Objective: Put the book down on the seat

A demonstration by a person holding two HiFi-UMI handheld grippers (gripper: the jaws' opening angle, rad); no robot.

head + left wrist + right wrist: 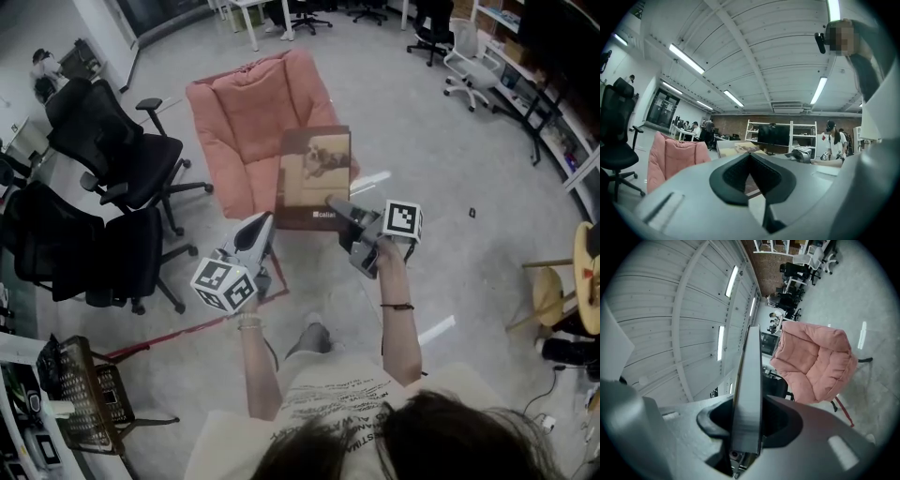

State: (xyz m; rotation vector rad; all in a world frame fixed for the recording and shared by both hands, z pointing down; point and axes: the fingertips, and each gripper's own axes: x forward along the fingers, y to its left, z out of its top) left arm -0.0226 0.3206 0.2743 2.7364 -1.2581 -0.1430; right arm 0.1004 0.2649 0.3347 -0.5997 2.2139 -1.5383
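Gripping the book [315, 176] at its near edge, your right gripper [338, 207] has its jaws closed on it, the book standing edge-on between them in the right gripper view; the book hangs in the air over the front of the pink armchair [246, 117], cover up, long axis running away from you toward the backrest; the seat [234, 187] lies just beyond and below the jaws, so the move is probably forward and down; your left gripper [255, 231] sits beside the book's near left corner, jaws together, holding nothing
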